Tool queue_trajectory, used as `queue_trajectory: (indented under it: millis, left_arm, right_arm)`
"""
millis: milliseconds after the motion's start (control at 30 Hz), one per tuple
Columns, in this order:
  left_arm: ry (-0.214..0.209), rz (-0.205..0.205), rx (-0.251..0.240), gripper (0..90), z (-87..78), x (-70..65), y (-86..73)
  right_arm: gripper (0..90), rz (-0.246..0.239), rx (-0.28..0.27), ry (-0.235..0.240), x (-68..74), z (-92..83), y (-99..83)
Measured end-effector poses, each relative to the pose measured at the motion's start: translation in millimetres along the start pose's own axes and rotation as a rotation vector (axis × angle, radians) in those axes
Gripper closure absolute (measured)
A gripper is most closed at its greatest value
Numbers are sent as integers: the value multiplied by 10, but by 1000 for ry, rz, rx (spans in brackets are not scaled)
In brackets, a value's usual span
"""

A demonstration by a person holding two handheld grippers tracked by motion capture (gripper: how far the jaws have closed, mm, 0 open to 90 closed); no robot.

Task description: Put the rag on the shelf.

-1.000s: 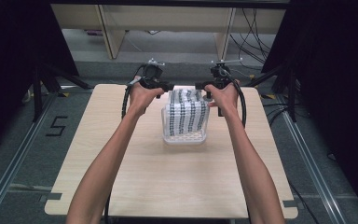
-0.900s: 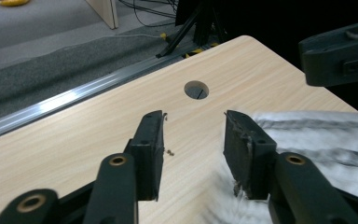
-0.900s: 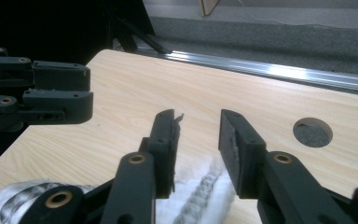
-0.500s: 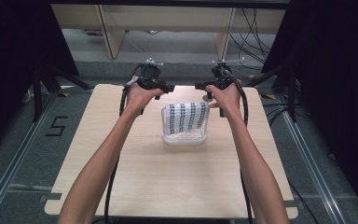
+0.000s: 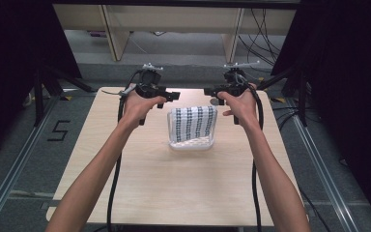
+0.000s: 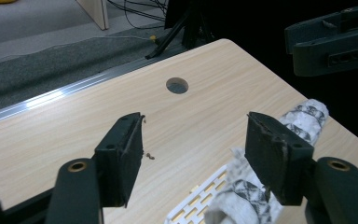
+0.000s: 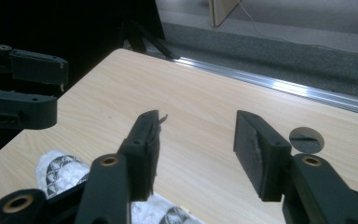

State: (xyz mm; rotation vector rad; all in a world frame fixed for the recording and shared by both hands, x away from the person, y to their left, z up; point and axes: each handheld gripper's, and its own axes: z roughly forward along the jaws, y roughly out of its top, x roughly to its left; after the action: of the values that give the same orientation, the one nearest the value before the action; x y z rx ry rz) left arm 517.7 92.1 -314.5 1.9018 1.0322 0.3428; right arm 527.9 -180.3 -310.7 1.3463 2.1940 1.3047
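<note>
Tongs released on both sides: left tongs and right tongs, matte black jaws apart, empty. Between them a patterned black-and-white cloth drapes a white slotted basket mid-counter; pale woodgrain laminate with a round hole. Grey carpet floor beyond.

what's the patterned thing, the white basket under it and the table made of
Cloth: looks like soft fabric, white with a dark print; it drapes and wrinkles.
Basket: likely plastic, white, with moulded slots in its rim.
Table: pale wood-grain top, matte, probably laminate rather than solid wood.
</note>
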Motion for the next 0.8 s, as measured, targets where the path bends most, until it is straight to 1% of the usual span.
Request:
queue_trajectory:
  millis: [33,67,133,167,200,233,333,367,400,433,467,500,533,567,633,667,700,733,767,800]
  left_arm:
    - [-6,1,-7,357,-17,-22,-10]
    - [-14,11,-9,352,-34,-41,-17]
    - [-22,18,-7,345,-54,-80,-29]
    - [-22,23,-3,336,-60,-99,-33]
    - [-27,30,2,330,-67,-113,-37]
    - [-32,34,2,327,-72,-125,-40]
    - [-31,39,-4,315,-92,-156,-52]
    - [-32,40,-6,312,-101,-160,-56]
    - [-36,40,-6,309,-110,-158,-59]
    - [-33,39,-9,304,-118,-160,-62]
    - [-24,38,-12,300,-128,-165,-67]
    - [-22,38,-15,297,-141,-170,-74]
    - [-30,39,-15,293,-152,-171,-80]
    - [-30,37,-15,286,-163,-183,-89]
    - [-21,51,-13,264,-183,-204,-108]
    - [-21,55,-13,264,-191,-210,-120]
    - [-23,58,-11,264,-198,-212,-134]
    - [-24,56,-11,264,-207,-214,-148]
    - [-30,50,-15,263,-215,-215,-162]
    - [-34,50,-16,261,-238,-217,-183]
  right_arm:
    - [484,0,0,0,0,0,0]
    - [473,4,-1,11,10,-22,-22]
    - [464,-5,3,11,16,-36,-28]
    - [458,-1,10,15,23,-45,-34]
    - [452,-14,1,13,28,-55,-38]
    - [449,-6,-2,17,39,-67,-43]
    - [436,-39,5,18,64,-90,-58]
    - [436,-42,7,14,71,-102,-66]
    - [434,-34,5,20,88,-112,-75]
    - [432,-39,4,23,92,-122,-79]
    - [429,-62,0,24,86,-131,-82]
    - [426,-43,-2,22,102,-147,-89]
    - [421,-34,7,24,115,-166,-93]
    - [418,-51,-4,30,107,-166,-98]
    - [415,-45,-4,27,125,-188,-114]
    - [413,-53,-6,34,120,-190,-123]
    - [412,-46,-6,36,129,-200,-135]
    - [407,-68,-6,39,121,-198,-141]
    - [404,-56,-5,38,137,-204,-153]
    - [404,-68,-10,46,141,-216,-165]
